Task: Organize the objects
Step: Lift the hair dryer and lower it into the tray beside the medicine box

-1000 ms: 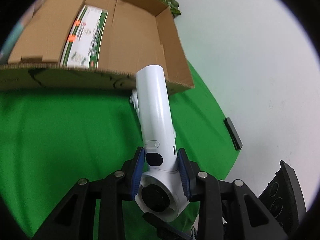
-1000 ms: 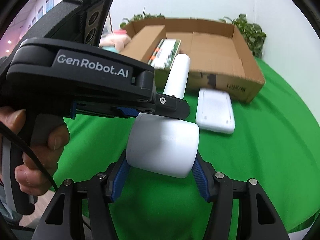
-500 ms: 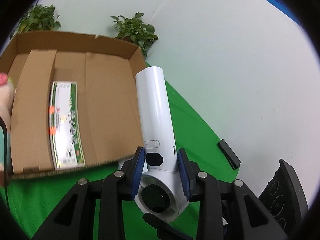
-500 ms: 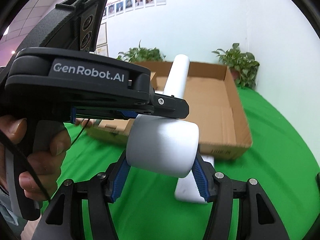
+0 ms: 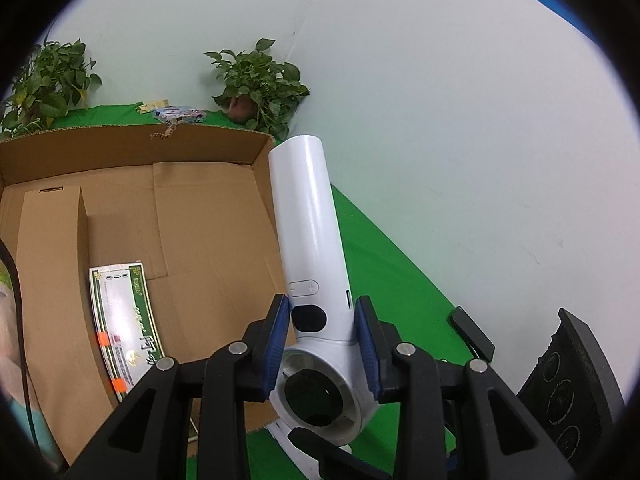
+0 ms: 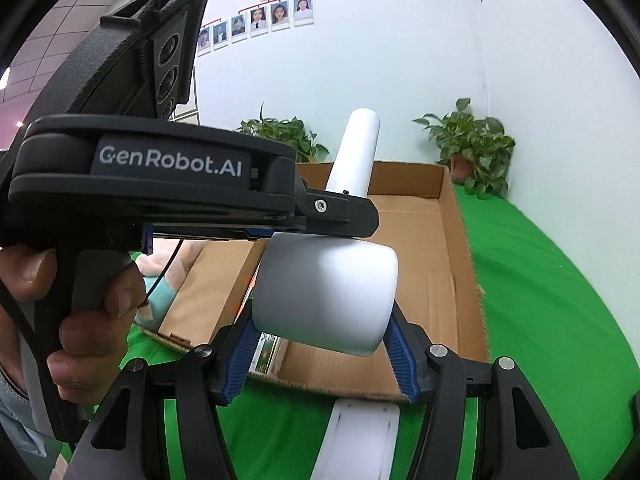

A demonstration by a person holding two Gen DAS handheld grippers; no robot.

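Above a green-covered worktop, a white plastic hair-dryer-shaped appliance was carried by two hand-held tongs at once, poised over the near edge of an open brown cardboard box. The left tongs were closed on the neck of the appliance just below its grey button, blue pads pressed to either side, leaving the long cylindrical handle pointing away toward the box's far corner. The right tongs were clamped across the broad rounded barrel, their pads flush against its flanks, while a person's hand gripped the left tool's black trigger handle. The double hold looked chosen to keep the awkward, top-heavy shape level in the air. Inside the box, a flat green-and-white printed packet lay near the left side, leaving most of the cardboard floor free, likely the spot intended for the appliance. A white rectangular slab rested on the cloth just in front of the box, directly beneath the tongs. Leafy potted plants stood beyond the box along the pale wall.
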